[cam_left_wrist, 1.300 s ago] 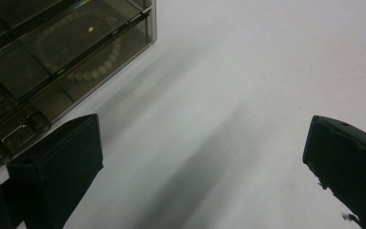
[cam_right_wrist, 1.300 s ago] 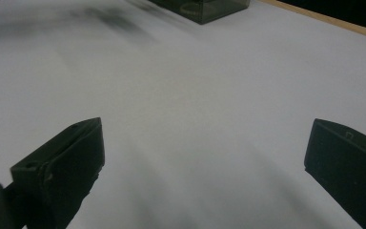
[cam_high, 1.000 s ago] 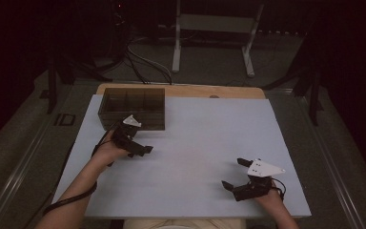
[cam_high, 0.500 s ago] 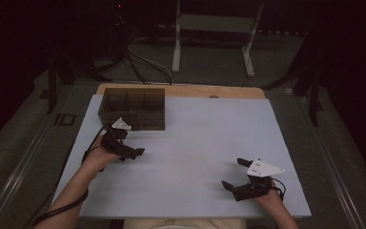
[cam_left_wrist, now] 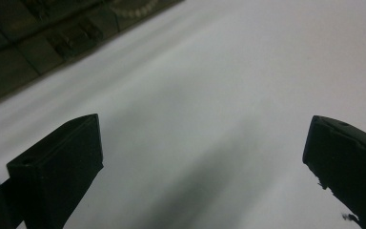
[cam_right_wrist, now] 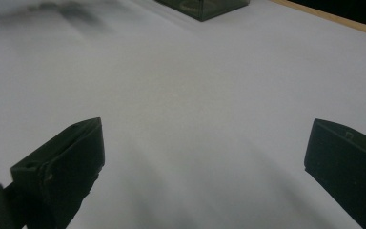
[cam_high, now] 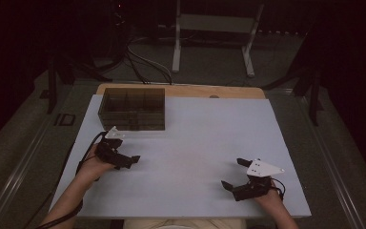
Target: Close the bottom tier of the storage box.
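While both jaws gape empty, left gripper (cam_high: 124, 160) near compartmented box (cam_high: 133, 109), contents unclear, right gripper (cam_high: 233, 174) apart

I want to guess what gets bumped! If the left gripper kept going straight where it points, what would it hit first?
Probably nothing soon: the left gripper points across bare white table. The dark box sits off to its side.

A dark smoky-brown, see-through compartment box (cam_high: 133, 109) sits at eleven o'clock on the plain white table top (cam_high: 195, 143). Both grippers are black, each topped by a pale grey plate: left gripper (cam_high: 124, 160), right gripper (cam_high: 236, 174).
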Demonstrator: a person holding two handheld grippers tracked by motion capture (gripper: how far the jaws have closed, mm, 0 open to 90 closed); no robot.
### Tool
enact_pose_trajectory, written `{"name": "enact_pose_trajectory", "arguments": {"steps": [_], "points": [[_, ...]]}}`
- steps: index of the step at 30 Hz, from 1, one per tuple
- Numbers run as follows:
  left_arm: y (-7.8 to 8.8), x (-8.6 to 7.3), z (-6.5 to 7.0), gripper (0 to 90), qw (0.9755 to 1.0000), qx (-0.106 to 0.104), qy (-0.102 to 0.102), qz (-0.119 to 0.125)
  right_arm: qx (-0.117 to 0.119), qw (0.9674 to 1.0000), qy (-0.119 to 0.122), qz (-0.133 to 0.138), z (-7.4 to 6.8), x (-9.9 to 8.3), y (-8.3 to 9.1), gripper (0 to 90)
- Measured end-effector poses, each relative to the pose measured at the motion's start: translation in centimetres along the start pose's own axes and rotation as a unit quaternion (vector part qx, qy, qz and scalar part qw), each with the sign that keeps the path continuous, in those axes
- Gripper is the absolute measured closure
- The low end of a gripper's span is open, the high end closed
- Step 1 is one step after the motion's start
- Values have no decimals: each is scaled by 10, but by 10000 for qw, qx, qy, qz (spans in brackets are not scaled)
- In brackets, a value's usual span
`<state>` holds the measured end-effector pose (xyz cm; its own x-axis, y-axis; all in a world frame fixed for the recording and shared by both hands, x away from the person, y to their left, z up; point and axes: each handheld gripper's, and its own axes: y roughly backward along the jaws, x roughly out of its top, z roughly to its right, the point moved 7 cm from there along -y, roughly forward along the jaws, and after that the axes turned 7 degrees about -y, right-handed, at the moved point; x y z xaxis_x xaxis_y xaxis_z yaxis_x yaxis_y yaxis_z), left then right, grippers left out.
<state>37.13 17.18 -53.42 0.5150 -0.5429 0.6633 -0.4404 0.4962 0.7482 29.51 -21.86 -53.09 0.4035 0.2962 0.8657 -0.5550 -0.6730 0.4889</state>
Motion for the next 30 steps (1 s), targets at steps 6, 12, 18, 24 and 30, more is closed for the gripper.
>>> {"name": "enact_pose_trajectory", "arguments": {"steps": [6,12,18,24,30], "points": [[2,-9,3,11,10000,54,-22,10,-2,10000,-8,3,0,0,0,0],[1,-18,9,11,9996,173,-194,51,-1,10000,-4,-8,0,0,-1,0],[1,-28,14,11,9993,318,-153,104,-6,10000,10,-24,0,-1,-1,0],[3,-35,19,11,9985,449,-36,296,-7,10000,27,-47,0,-1,-2,0],[7,-45,22,11,9977,593,4,314,-8,10000,32,-63,-1,-2,-2,0]]}}
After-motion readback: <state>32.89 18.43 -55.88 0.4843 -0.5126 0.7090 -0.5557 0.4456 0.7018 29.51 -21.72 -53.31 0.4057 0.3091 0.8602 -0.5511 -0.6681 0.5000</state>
